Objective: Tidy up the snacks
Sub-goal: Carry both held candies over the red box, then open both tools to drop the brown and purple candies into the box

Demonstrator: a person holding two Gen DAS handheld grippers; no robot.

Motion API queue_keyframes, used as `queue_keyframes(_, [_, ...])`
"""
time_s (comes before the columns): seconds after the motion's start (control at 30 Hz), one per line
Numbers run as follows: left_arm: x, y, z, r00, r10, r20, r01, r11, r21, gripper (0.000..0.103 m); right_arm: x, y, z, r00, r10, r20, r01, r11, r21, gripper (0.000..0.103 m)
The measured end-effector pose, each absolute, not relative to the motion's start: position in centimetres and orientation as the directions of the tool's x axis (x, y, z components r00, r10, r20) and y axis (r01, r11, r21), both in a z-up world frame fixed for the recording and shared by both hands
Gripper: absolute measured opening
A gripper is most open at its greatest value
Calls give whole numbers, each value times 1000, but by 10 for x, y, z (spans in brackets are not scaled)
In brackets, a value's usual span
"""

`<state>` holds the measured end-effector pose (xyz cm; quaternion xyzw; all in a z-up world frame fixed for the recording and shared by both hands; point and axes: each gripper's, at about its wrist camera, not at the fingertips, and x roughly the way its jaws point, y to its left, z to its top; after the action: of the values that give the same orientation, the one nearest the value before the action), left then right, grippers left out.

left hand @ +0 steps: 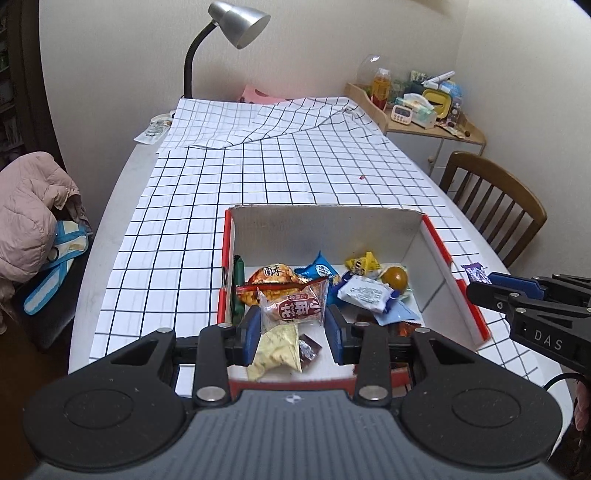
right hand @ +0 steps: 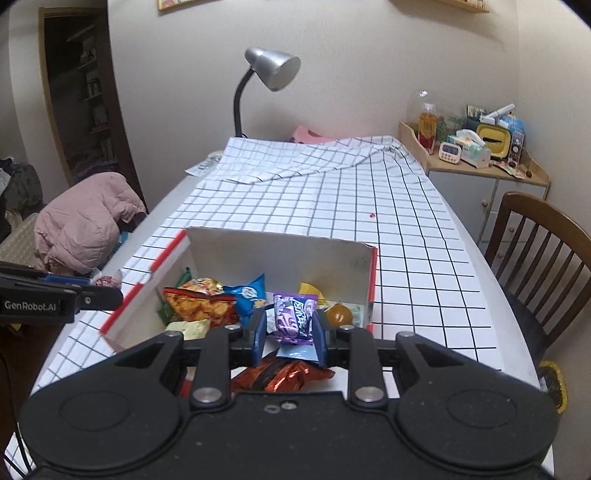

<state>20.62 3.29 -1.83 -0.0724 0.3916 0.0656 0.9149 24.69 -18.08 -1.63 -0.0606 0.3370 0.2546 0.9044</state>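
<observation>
A white cardboard box with red edges point(left hand: 417, 236) point(right hand: 280, 254) stands on the checked tablecloth and holds several snack packets. My left gripper point(left hand: 293, 321) is shut on a clear packet with red lettering point(left hand: 295, 306), held above the near end of the box. My right gripper point(right hand: 291, 332) is shut on a purple packet point(right hand: 293, 319), also over the box. In the left wrist view the right gripper point(left hand: 480, 286) comes in from the right edge with the purple packet point(left hand: 476, 273) at its tip. In the right wrist view the left gripper point(right hand: 107, 291) shows at the left edge.
A wooden chair point(left hand: 495, 206) point(right hand: 543, 258) stands at the table's right side. A grey desk lamp point(left hand: 236, 22) point(right hand: 273, 66) stands at the far end. A pink jacket point(left hand: 33, 206) point(right hand: 85, 225) lies on a seat to the left. A cluttered cabinet point(right hand: 480, 173) fills the far right corner.
</observation>
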Motion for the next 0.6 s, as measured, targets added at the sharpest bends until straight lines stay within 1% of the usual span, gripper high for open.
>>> queue_keyframes(0.23, [238,39,-37,639,82,-765,-194,979,-56,36,276,-175,-36,607,394,-690,-498,865,55,25])
queue_keyframes(0.6, [274,45,-71,558,96,-824,-206,978,-26,36,307,-155,-73,520,381,-764,-548,835,44,25])
